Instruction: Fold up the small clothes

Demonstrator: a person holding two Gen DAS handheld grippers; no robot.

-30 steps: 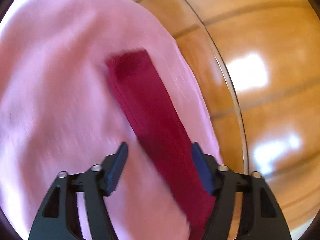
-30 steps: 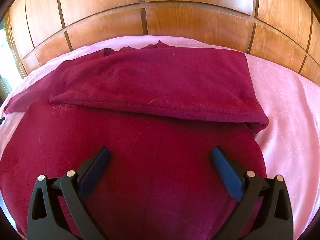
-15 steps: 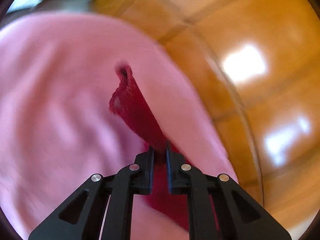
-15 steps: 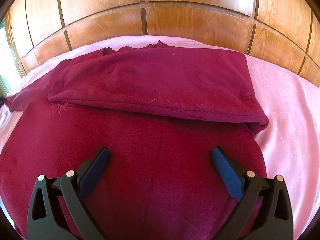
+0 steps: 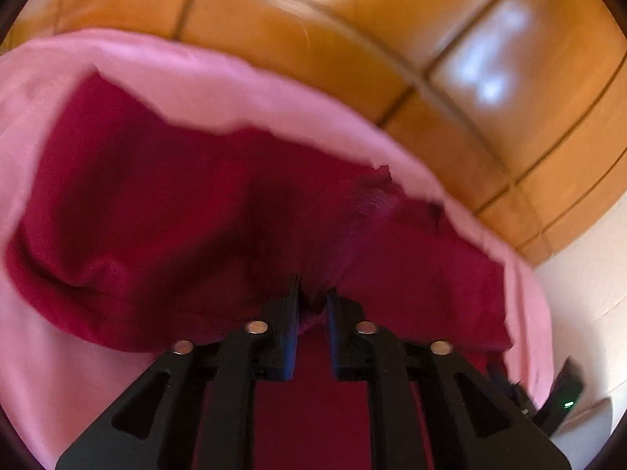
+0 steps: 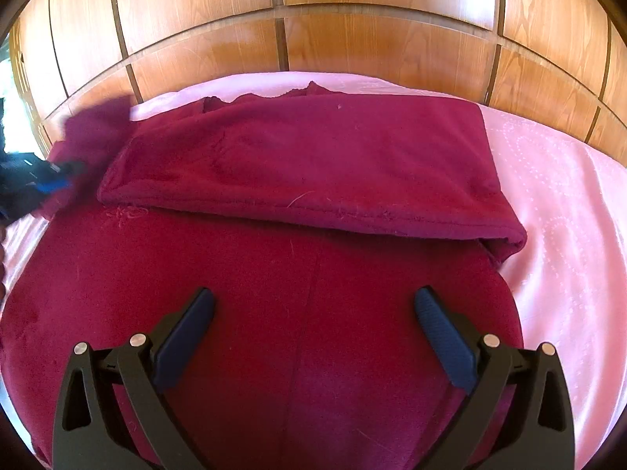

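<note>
Two fisheye views show one dark red garment (image 6: 298, 164) spread on a pink bed sheet (image 6: 560, 180), with glossy wooden panelling (image 6: 352, 39) behind the bed.

Left wrist view: the left gripper (image 5: 312, 297) has its jaws standing narrowly apart and opening, with a bunched fold of the red garment (image 5: 164, 211) still caught between the blue pads. The picture is blurred. The cloth spreads away from the tips to the left and right and lies over the pink sheet (image 5: 219, 90), which rims it along the far side and on the left. Past the sheet rises the wooden panelling (image 5: 352, 27), orange-brown, split by dark grooves and carrying bright patches of reflected light. At the far right a pale wall (image 5: 588, 290) adjoins the wood.

Right wrist view: the right gripper (image 6: 313, 337) hovers with its jaws spread wide and nothing between them, directly above the near part of the garment. The far half of the cloth is folded over into a flat rectangular layer whose hemmed edge runs across the middle of the picture. At the left edge the left gripper (image 6: 58, 174) appears, blurred, with a lifted piece of the red cloth at its tips. The sheet, faintly dotted, lies bare on the right. The panelling fills the whole background.
</note>
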